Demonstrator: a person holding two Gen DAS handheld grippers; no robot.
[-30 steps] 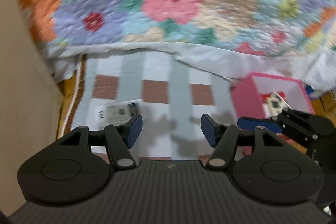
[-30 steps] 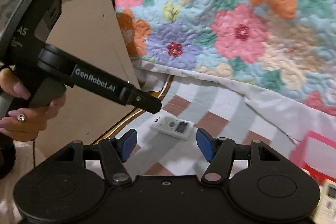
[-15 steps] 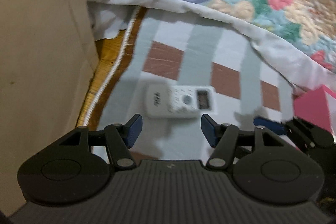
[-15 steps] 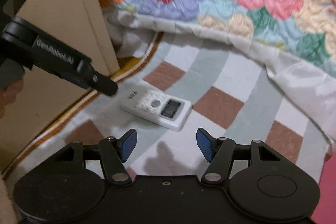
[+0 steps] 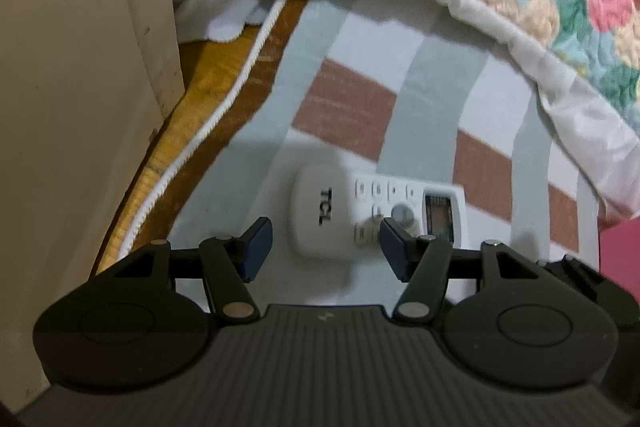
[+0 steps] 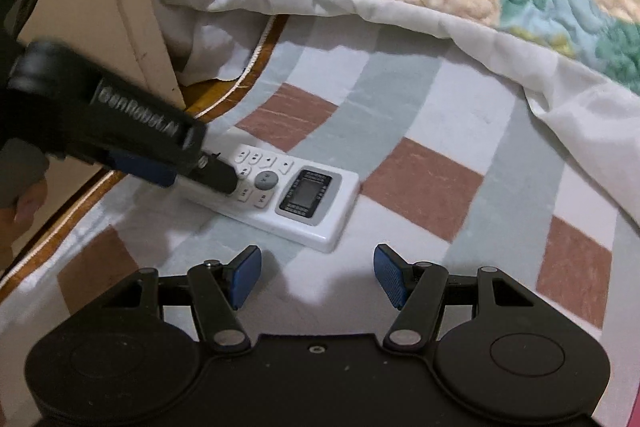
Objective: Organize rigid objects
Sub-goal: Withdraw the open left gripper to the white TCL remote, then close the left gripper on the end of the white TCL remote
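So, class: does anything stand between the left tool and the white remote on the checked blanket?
Nothing visible does. The left tool hangs open just over the remote, the checked blanket bare around it.

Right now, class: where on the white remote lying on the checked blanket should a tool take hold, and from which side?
Grip the white remote across its narrow width, on the plain end by the logo, coming from above. It lies flat, face up, on the checked blanket, so only its long side edges offer opposing faces. The left tool already straddles that end, open.

Both grippers' jaws apart, angled down.
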